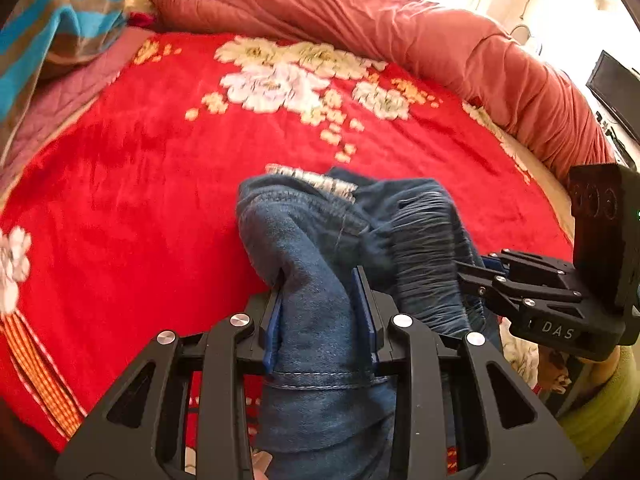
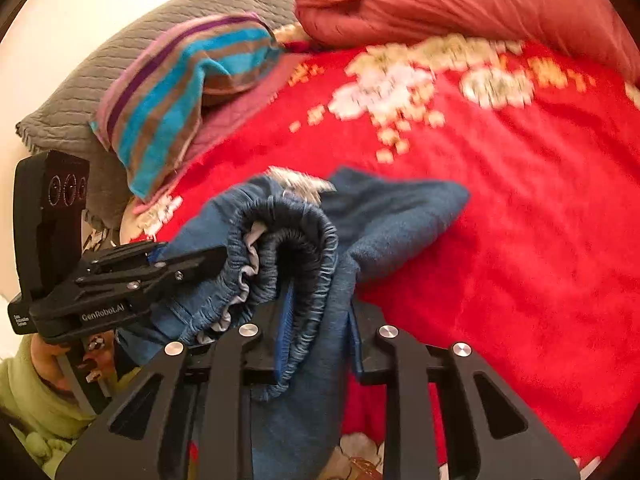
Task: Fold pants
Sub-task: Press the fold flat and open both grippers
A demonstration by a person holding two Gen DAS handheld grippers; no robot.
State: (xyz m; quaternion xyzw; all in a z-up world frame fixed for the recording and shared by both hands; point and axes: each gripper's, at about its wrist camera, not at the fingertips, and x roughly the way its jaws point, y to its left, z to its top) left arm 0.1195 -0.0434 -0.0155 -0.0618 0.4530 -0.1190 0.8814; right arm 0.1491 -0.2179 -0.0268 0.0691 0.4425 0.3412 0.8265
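Blue denim pants [image 1: 320, 248] with an elastic waistband [image 2: 288, 240] hang bunched between both grippers above the red floral blanket [image 1: 140, 184]. My left gripper [image 1: 320, 312] is shut on a thick fold of the denim. My right gripper [image 2: 320, 320] is shut on the waistband and fabric. The right gripper shows at the right of the left wrist view [image 1: 480, 276]. The left gripper shows at the left of the right wrist view [image 2: 192, 260]. The two grippers are close together, side by side.
A rolled salmon-red duvet [image 1: 400, 28] lies along the far edge of the bed. A striped blue and brown pillow [image 2: 180, 96] and a grey quilted pillow [image 2: 92, 80] lie at the head. A dark screen [image 1: 616, 88] stands beyond the bed.
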